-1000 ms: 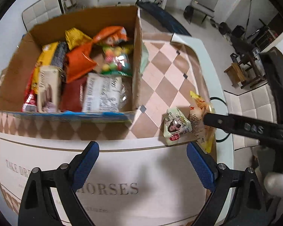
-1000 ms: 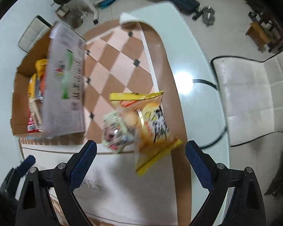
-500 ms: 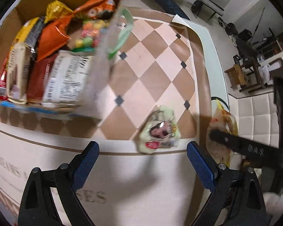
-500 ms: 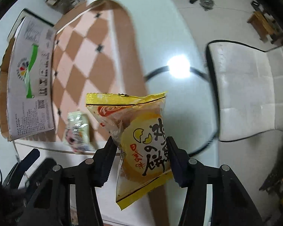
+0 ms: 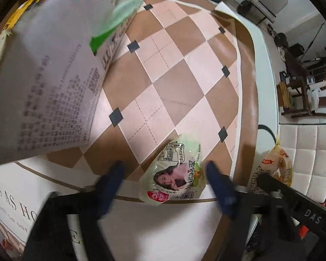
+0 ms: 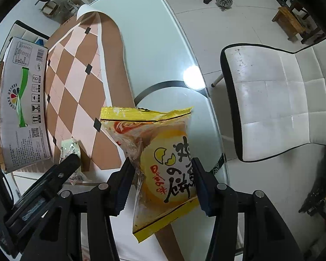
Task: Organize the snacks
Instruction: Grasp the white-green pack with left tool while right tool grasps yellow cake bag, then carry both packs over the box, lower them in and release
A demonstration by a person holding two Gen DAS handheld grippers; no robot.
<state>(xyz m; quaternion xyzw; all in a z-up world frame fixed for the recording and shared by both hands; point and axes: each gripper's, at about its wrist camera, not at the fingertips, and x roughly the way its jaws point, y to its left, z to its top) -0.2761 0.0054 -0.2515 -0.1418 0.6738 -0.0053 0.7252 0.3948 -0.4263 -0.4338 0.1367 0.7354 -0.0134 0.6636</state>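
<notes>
The cardboard box (image 6: 21, 108) stood at the left on the checkered mat (image 5: 184, 82), its white side printed with a green stripe, a "6" and handling symbols. The left claw (image 5: 164, 187) hung spread wide around a pale green snack packet (image 5: 173, 178) showing a woman's portrait, lying on the desk (image 6: 154, 43); its pads did not touch it. The right claw (image 6: 163, 187) was clamped on a yellow cake packet (image 6: 160, 163) with an egg drawing and black Asian characters, held above the glass desk. A white chair (image 6: 282, 100) stood at the right.
</notes>
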